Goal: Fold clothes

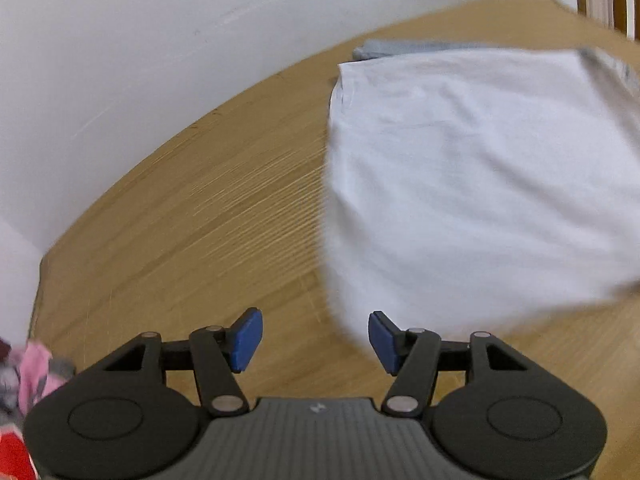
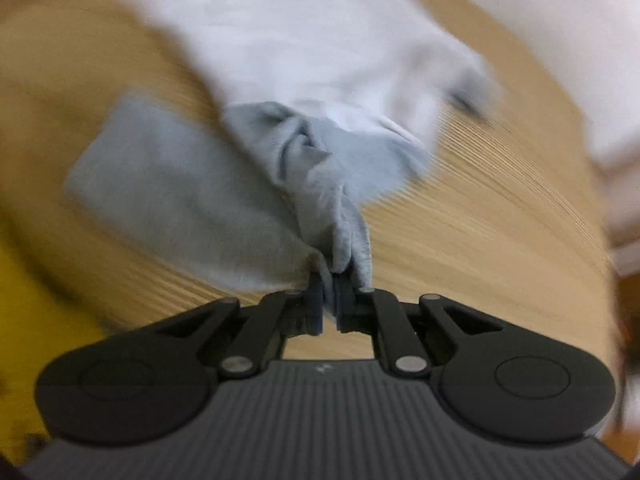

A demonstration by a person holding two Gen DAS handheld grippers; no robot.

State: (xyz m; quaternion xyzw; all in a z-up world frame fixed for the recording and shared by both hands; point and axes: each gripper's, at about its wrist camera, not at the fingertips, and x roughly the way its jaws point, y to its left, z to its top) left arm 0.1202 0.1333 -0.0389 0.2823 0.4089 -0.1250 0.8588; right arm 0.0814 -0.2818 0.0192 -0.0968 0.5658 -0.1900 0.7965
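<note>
Right wrist view, right gripper (image 2: 329,300) jaws clamped on bunched grey-blue cotton garment (image 2: 312,168), left gripper (image 1: 316,340) jaws wide apart, empty, over wooden surface (image 1: 180,220).

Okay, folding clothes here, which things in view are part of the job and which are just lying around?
Part of the job:
white garment, spread on the wooden table
grey-blue garment, pinched in the right gripper
left gripper, open and empty

Lying about:
pink and red clothes at the table's edge
yellow object, too blurred to identify
</note>
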